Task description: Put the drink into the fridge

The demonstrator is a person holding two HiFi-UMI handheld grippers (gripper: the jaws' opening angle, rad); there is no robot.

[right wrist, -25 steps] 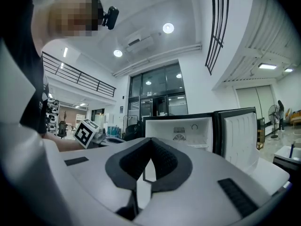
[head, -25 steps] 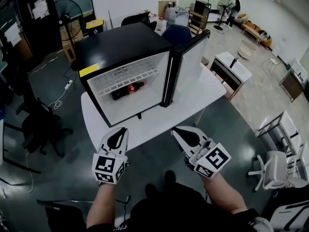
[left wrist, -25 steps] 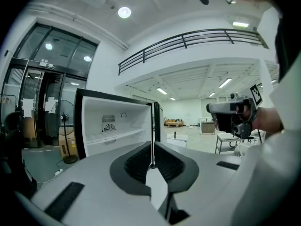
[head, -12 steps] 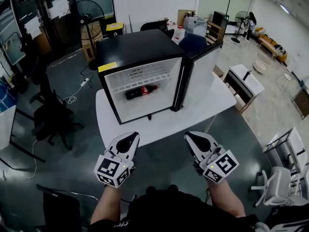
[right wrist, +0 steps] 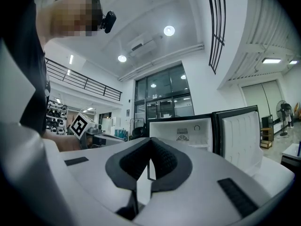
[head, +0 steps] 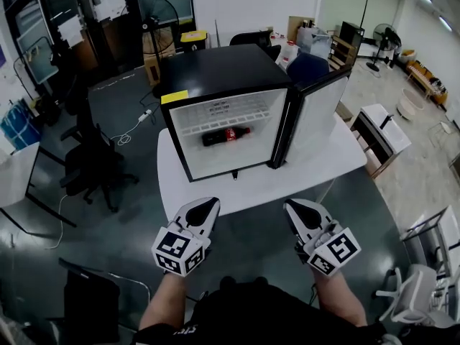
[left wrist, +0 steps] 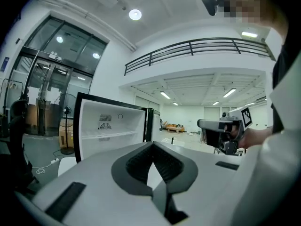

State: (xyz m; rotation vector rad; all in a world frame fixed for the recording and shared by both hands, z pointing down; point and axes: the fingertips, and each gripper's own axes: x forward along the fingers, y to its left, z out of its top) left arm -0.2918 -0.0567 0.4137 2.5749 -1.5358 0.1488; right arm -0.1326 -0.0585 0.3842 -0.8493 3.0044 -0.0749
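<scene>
A dark cola bottle (head: 225, 136) with a red label lies on its side inside the small black fridge (head: 223, 77), below the white wire shelf. The fridge door (head: 318, 115) stands open to the right. Both grippers hang in front of the table, well short of the fridge. My left gripper (head: 208, 205) is shut with nothing in it; its tips (left wrist: 151, 147) meet. My right gripper (head: 294, 206) is shut and empty too, its tips (right wrist: 150, 147) touching. In the right gripper view the open fridge (right wrist: 188, 135) shows ahead.
The fridge stands on a white table (head: 215, 189). A black office chair (head: 90, 167) is to the left, a white desk (head: 381, 131) to the right, another chair (head: 424, 293) at lower right. A fan (head: 154, 13) and boxes stand behind. Grey floor lies around my feet.
Both grippers have drawn back from the table and drifted right in the head view. The fridge and bottle stay as they were, door still open.
</scene>
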